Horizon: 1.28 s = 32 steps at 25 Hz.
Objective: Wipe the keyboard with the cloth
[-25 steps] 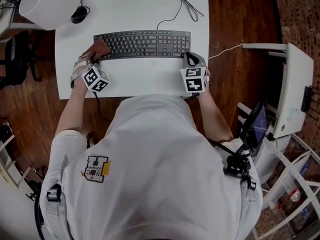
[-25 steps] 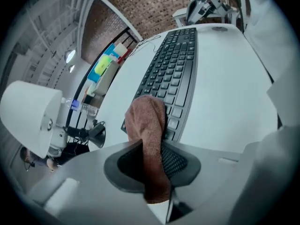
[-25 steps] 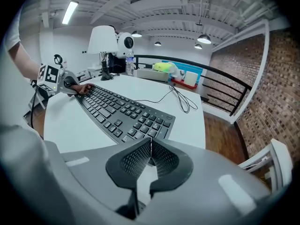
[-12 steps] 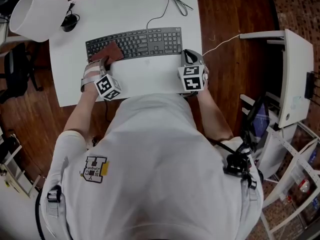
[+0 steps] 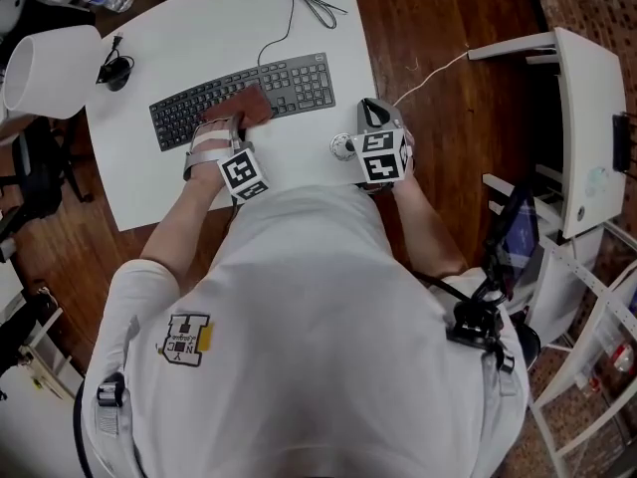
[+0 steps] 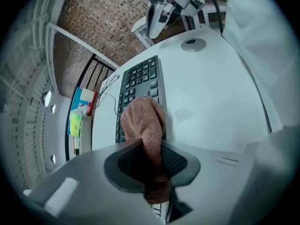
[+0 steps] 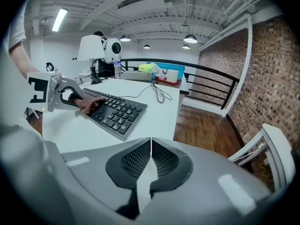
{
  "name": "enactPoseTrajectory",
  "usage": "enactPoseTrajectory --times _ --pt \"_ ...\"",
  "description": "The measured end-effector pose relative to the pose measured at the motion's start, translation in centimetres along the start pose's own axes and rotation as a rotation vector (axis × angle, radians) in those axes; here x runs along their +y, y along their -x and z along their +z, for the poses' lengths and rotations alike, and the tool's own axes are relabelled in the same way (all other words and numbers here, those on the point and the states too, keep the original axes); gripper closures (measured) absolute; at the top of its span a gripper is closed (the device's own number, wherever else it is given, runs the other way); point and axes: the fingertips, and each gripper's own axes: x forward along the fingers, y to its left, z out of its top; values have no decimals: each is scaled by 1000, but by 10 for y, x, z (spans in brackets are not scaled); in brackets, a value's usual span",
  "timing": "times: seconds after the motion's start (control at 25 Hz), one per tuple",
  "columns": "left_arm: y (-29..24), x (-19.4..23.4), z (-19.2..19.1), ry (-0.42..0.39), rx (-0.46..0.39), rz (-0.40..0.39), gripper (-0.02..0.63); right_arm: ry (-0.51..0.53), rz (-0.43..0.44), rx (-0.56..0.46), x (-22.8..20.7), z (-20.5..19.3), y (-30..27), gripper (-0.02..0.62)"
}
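A brown cloth (image 5: 251, 105) is being clamped by the left gripper (image 6: 150, 161) onto the keyboard's (image 5: 299, 78) middle keys, the right gripper (image 7: 150, 161) being held closed and empty near its right end; light, even strokes along the rows seem best.

The brown cloth (image 6: 145, 121) hung pinched in the left gripper (image 6: 152, 161), its bunched end resting on the flat black keyboard (image 6: 140, 76) just ahead.
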Motion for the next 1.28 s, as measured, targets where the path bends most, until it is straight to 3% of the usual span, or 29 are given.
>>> enactPoseTrajectory --times 0.2,0.32,0.4,0.44,0.52,0.6,0.72,0.76,0.88,1.0,1.12,1.2,1.28 --pt "6 4 86 -54 -166 -5 523 43 32 -40 8 15 7 588" --pt "-3 -2 98 -49 -190 -26 526 145 90 -117 30 38 14 586" --pt "-3 -2 96 -39 -220 -27 525 307 185 -171 63 55 20 547" --pt "-3 -2 96 -40 -240 -27 525 423 243 -182 84 60 22 492" --pt "-3 -1 93 -50 -274 -26 523 689 337 -161 125 61 17 370" --pt "-6 -1 91 -55 -297 -24 522 926 387 -98 151 53 1 301" --pt "-6 -2 94 -58 -343 -33 518 1168 404 7 159 37 -27 287" --pt "-4 -1 94 -67 -357 -31 515 1216 397 29 158 34 -34 309" --pt "2 1 94 -86 -404 -33 480 1249 369 37 154 36 -36 493" --pt "11 3 83 -30 -439 -47 409 1163 396 25 156 40 -28 518" --pt "27 8 56 129 -489 -17 410 1091 392 -9 148 48 -22 525" --pt "36 12 25 266 -481 20 479 1059 359 -27 132 62 -24 526" --pt "38 11 -12 381 -418 61 606 1041 305 -25 106 77 -34 526"
